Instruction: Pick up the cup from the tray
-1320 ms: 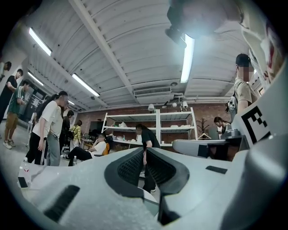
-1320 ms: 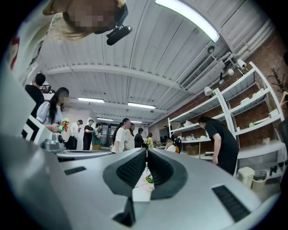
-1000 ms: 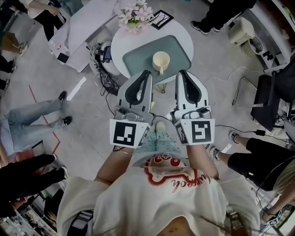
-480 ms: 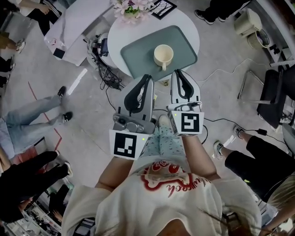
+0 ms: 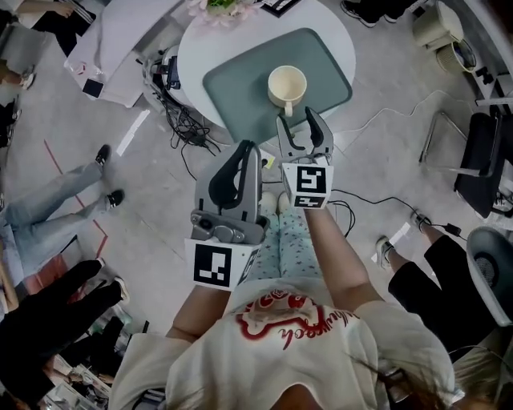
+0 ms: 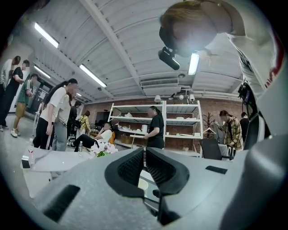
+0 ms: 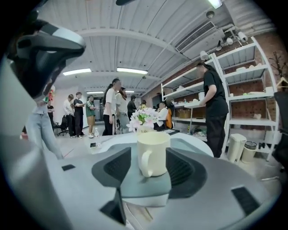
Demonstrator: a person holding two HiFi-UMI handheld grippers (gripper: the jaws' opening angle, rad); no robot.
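A cream cup (image 5: pixel 287 84) with its handle toward me stands upright on the grey-green tray (image 5: pixel 240 88) on a round white table (image 5: pixel 341 36). My right gripper (image 5: pixel 298 122) hovers at the tray's near edge, just short of the cup, and its jaws are opening. In the right gripper view the cup (image 7: pixel 153 152) stands straight ahead in line with the gap of that gripper (image 7: pixel 151 174); the pads do not touch it. My left gripper (image 5: pixel 243 148) hangs further back over the floor, shut and empty; its view shows the gripper (image 6: pixel 144 155) with both pads pressed together.
Pink flowers (image 5: pixel 216 6) stand at the table's far edge. Cables (image 5: pixel 180 128) lie on the floor left of the table. A black chair (image 5: pixel 481 160) is at the right, a bin (image 5: pixel 437 32) beyond it. People stand and sit around the room.
My right gripper has moved forward to the tray's near edge and its jaws have gone from shut to wide apart. The left gripper has stayed back.
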